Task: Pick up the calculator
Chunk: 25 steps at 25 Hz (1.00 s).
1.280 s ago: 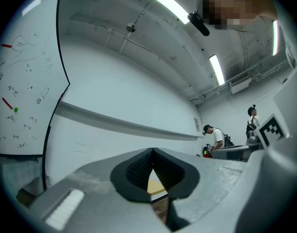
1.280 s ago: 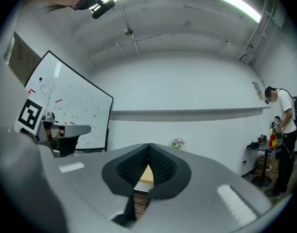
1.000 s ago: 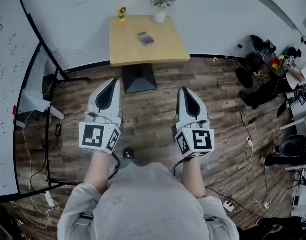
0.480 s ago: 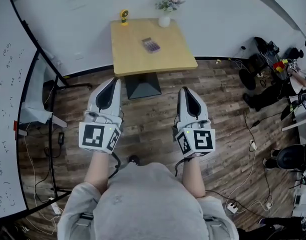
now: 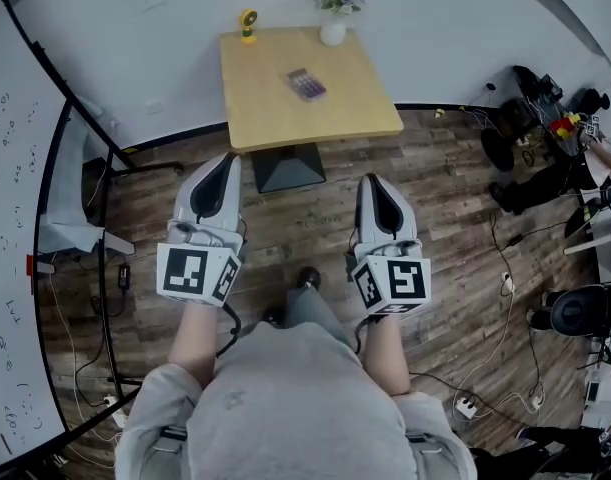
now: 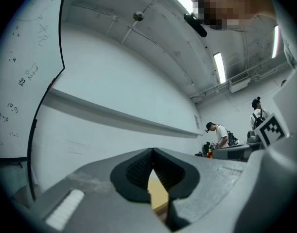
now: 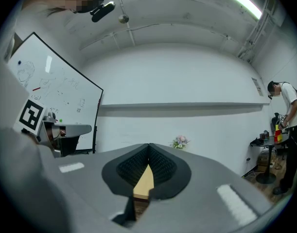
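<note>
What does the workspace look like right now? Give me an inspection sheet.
Surface: wooden table against the wall, ahead of both tools.
Job's things: calculator lying on the table, untouched.
Clutter: flower vase and small yellow object at the table's far edge.
Tools: left tool and right tool shut, empty, over the floor.
Cables: loose cables on the floor at right.
Surroundings: whiteboard at left; white wall behind the table.

I see: wooden table (image 5: 275, 113) ahead | on it: calculator (image 5: 307, 84) mid-top, flower vase (image 5: 333, 32) and small yellow object (image 5: 248, 25) at far edge
</note>
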Motion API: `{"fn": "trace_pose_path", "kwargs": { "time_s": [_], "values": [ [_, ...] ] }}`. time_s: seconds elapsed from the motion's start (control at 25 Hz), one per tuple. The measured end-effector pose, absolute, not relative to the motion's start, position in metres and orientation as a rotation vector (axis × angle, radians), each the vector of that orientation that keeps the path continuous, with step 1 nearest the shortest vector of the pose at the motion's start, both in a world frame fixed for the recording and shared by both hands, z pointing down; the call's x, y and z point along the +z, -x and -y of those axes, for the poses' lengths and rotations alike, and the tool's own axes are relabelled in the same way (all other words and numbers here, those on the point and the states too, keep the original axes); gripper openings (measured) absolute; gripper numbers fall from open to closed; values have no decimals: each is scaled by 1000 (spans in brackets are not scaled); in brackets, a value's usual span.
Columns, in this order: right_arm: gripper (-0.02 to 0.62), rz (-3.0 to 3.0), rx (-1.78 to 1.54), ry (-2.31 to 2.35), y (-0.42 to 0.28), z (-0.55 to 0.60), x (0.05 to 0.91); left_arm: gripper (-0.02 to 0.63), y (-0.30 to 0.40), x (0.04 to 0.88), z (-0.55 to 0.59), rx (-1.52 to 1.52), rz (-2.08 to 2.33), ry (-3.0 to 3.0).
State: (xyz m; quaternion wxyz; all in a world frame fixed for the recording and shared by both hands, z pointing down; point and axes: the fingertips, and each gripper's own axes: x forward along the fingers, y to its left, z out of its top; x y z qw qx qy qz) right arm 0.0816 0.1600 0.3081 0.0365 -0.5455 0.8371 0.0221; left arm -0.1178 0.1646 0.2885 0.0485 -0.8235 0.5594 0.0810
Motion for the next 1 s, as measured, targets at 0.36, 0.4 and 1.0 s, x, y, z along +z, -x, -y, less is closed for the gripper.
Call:
{"fn": "trace_pose_path", "kwargs": {
  "time_s": [0.36,0.4,1.0],
  "values": [
    [3,-2605,55,1629,-62,-103,310,6,136,292,-119,229,-1756,2485],
    [3,-2608,60,1623,-61,-95,308,5,137,291,-112,229,-1760,2480],
    [3,-2660,84,1560,-69,31,291,5,123,274,3,258,-1788,2435]
  ]
}}
